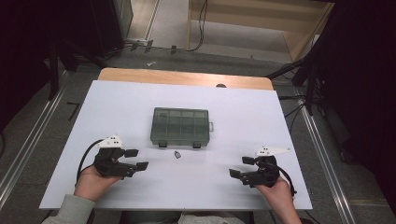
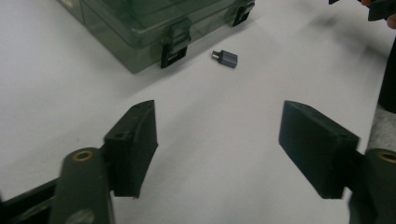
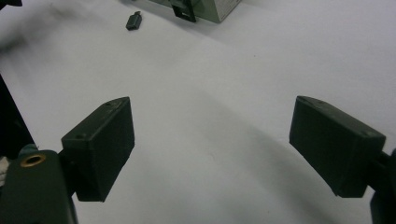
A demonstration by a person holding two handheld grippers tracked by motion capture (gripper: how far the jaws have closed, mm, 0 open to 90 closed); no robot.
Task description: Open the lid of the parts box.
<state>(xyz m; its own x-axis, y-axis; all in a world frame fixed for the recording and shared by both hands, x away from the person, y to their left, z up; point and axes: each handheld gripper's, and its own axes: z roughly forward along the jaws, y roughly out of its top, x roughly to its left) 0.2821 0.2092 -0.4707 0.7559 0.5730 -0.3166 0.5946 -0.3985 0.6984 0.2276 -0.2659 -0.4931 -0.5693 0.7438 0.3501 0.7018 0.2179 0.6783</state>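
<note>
A closed, smoky-green compartment box (image 1: 180, 126) lies in the middle of the white table (image 1: 121, 107); its two black latches face me. Just in front of it lies a small dark adapter-like part (image 1: 177, 154), also visible as the small part (image 2: 225, 58) and the small part (image 3: 133, 21). My left gripper (image 1: 136, 159) rests near the front left, held by a hand, open with nothing between its jaws (image 2: 218, 144). My right gripper (image 1: 243, 166) sits at the front right, also open and empty (image 3: 212, 142). Both point inward toward the box (image 2: 140, 28).
The white board lies on a wooden table top whose far edge (image 1: 187, 77) shows behind it. Metal rails, cables and dark equipment flank both sides on the floor. A box latch (image 3: 184, 11) shows at the top of the right gripper view.
</note>
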